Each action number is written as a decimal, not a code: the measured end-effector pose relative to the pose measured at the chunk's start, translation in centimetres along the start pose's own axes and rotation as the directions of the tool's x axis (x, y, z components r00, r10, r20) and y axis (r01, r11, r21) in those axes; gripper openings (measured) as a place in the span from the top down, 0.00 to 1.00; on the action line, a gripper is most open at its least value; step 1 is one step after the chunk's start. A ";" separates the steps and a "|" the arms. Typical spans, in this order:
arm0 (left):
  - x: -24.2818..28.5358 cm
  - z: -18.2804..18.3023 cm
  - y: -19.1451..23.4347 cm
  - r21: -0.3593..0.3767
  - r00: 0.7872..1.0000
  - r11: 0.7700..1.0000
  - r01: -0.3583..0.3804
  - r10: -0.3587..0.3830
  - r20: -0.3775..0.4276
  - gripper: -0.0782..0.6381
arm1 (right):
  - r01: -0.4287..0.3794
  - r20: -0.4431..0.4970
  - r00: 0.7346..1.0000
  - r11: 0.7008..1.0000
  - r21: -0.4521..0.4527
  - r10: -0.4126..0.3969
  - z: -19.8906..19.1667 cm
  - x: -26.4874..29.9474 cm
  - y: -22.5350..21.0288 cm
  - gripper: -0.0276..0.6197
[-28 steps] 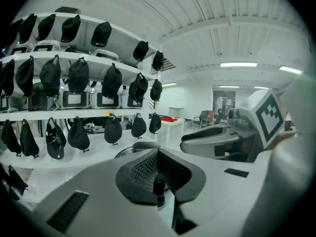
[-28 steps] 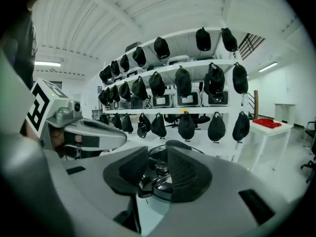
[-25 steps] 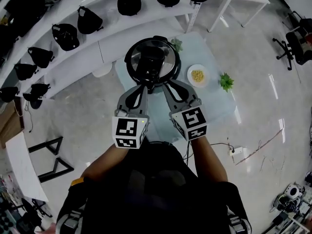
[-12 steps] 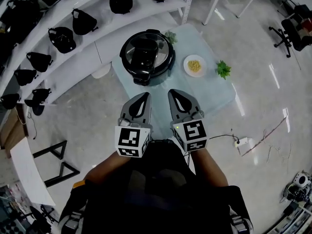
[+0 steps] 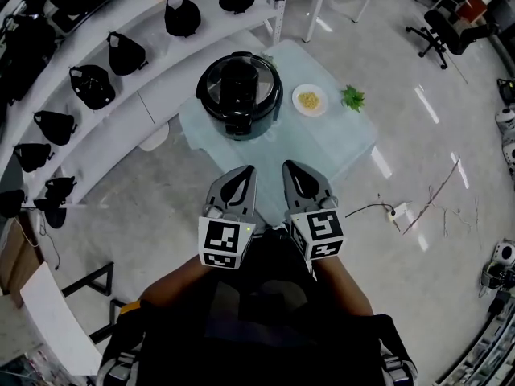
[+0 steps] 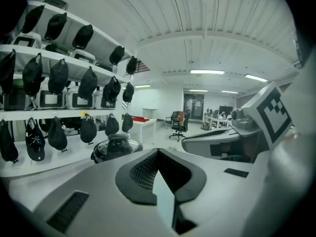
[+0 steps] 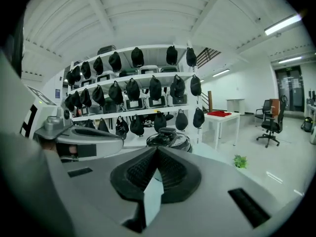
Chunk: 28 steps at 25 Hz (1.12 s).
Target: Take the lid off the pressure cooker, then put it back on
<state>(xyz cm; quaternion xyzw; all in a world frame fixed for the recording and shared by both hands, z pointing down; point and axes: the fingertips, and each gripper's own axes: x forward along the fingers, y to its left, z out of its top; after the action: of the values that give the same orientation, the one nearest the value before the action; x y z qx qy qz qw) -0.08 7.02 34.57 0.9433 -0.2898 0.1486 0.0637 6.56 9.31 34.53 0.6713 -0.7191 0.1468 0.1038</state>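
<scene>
Currently: lid (image 5: 239, 85) sitting on pressure cooker (image 5: 241, 127), worktop (image 5: 342, 147); left gripper (image 5: 244, 174) and right gripper (image 5: 291, 169) hovering well apart from it, both closed, empty; task seemingly finishing.

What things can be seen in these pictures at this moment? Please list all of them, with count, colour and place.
pressure cooker: one, black, lid on, on the table's far left part
table: one, pale blue, in front of the shelves
plate: one, white with yellow food, on the table right of the cooker
plant: one, green, small, right of the plate
shelves: white, curved, behind and left of the table
bag-like items: several, black, along the shelves
office chair: one, black, on the floor, far right
cables: thin, on the floor at the right
left gripper: one, grey, jaws shut, empty, short of the table
right gripper: one, grey, jaws shut, empty, beside the left
forearms: two, bare, behind the grippers
</scene>
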 end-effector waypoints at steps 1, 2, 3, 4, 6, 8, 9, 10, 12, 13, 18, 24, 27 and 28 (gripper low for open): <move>-0.7 -0.3 0.1 0.003 1.000 1.000 0.011 -0.011 -0.002 0.88 | 0.014 0.001 1.000 1.000 0.005 -0.014 -0.3 -0.4 0.8 0.93; -1.5 -0.6 0.1 0.005 1.000 1.000 0.022 -0.022 -0.002 0.88 | 0.027 0.000 1.000 1.000 0.010 -0.027 -0.6 -0.9 1.5 0.93; -2.3 -0.9 0.1 0.009 1.000 0.999 0.032 -0.032 -0.001 0.88 | 0.039 -0.001 0.999 0.999 0.018 -0.039 -0.9 -1.4 2.2 0.93; -3.0 -1.1 0.1 0.014 0.999 0.999 0.041 -0.041 0.001 0.88 | 0.052 -0.001 0.999 0.998 0.026 -0.052 -1.2 -2.0 2.8 0.93; -4.4 -1.5 -0.1 0.028 0.998 0.998 0.059 -0.060 0.004 0.88 | 0.077 0.004 0.997 0.996 0.039 -0.078 -1.6 -3.1 3.8 0.93; -5.7 -1.9 -0.1 0.043 0.997 0.996 0.072 -0.072 0.008 0.88 | 0.097 0.009 0.995 0.994 0.047 -0.098 -2.2 -4.1 4.8 0.93; -6.3 -2.0 -0.1 0.050 0.997 0.996 0.077 -0.077 0.012 0.88 | 0.104 0.011 0.994 0.993 0.049 -0.105 -2.4 -4.4 5.3 0.93; -6.8 -2.1 0.0 0.056 0.996 0.995 0.081 -0.082 0.017 0.88 | 0.111 0.013 0.994 0.993 0.050 -0.111 -2.5 -4.7 5.9 0.93; -7.7 -2.3 0.0 0.066 0.995 0.994 0.091 -0.092 0.022 0.88 | 0.121 0.020 0.992 0.991 0.049 -0.122 -2.6 -5.3 6.9 0.93; -8.1 -2.5 -0.1 0.069 0.995 0.993 0.097 -0.098 0.021 0.88 | 0.125 0.024 0.992 0.991 0.050 -0.127 -2.7 -5.6 7.4 0.93; -9.6 -3.3 -0.4 0.096 0.993 0.989 0.115 -0.116 0.014 0.88 | 0.135 0.029 0.990 0.989 0.052 -0.137 -3.3 -6.8 9.0 0.93; -10.7 -3.4 0.4 0.090 0.995 0.991 0.094 -0.097 0.025 0.88 | 0.129 0.031 0.991 0.991 0.040 -0.130 -3.2 -7.0 10.4 0.93; -11.0 -3.4 0.5 0.089 0.995 0.992 0.093 -0.096 0.031 0.88 | 0.125 0.036 0.991 0.992 0.029 -0.126 -2.8 -6.9 10.8 0.93; -11.1 -3.4 0.6 0.088 0.995 0.992 0.091 -0.094 0.033 0.88 | 0.126 0.036 0.991 0.992 0.026 -0.127 -2.8 -7.0 10.9 0.93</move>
<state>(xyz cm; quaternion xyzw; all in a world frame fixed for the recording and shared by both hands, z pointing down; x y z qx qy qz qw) -9.96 13.08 34.28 0.9602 -0.2400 0.1406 0.0243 -3.89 17.43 33.97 0.7193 -0.6752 0.1360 0.0913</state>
